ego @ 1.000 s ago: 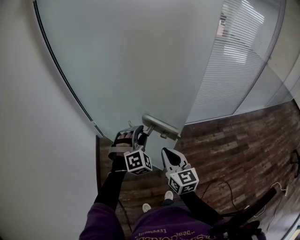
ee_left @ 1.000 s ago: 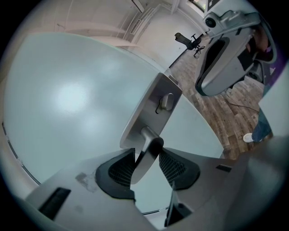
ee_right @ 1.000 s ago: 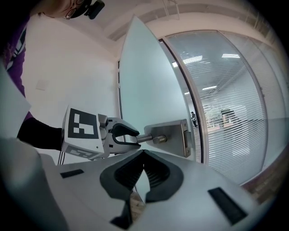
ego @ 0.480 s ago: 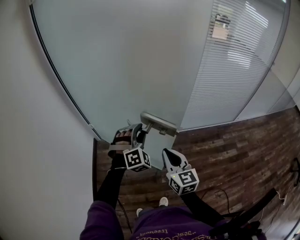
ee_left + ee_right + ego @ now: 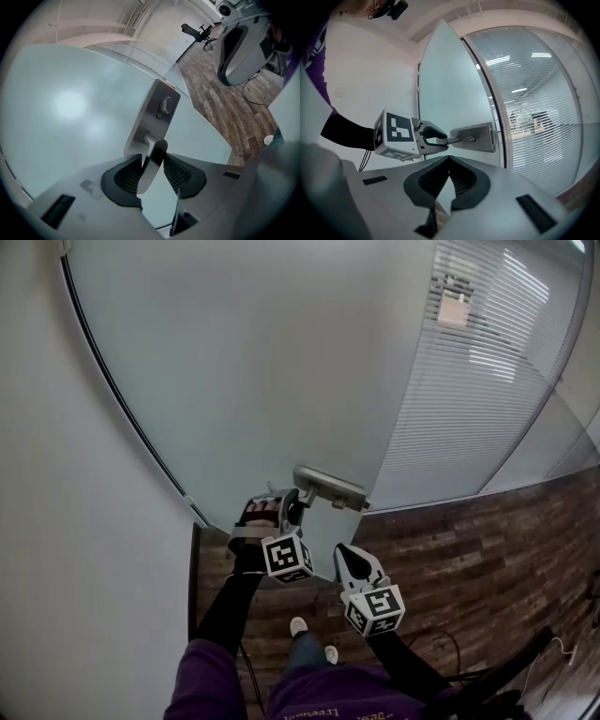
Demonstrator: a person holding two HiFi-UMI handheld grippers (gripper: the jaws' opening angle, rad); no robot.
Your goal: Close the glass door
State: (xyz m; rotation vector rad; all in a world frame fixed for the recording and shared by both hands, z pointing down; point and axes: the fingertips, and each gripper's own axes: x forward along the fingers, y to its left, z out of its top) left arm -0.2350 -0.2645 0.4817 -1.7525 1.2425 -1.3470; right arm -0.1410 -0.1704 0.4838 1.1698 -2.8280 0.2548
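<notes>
The glass door (image 5: 281,381) stands straight ahead of the person. Its lever handle (image 5: 151,166) is on a metal plate (image 5: 154,112) close to the door's free edge, on the right. The left hand-held gripper (image 5: 291,505) is the one on the job: its jaws have just been closing with the lever between them, and in the left gripper view both pads seem to press on the lever's flanks, so I read it as clamped on. The lever's long axis runs about level, from the plate back toward that gripper and nearly in line with its jaws.

The right hand-held gripper (image 5: 449,161) hangs just to the right of the left and a little lower, jaws together with nothing between them. It is near the handle but touches nothing.

The free edge lies beside a glazed partition with blinds (image 5: 487,362), and from here I cannot tell how much gap is left there (the wide lens bends every line). A white wall (image 5: 56,521) hems in the left. Bare wooden floor (image 5: 469,540) opens to the right, leaving room to step.
</notes>
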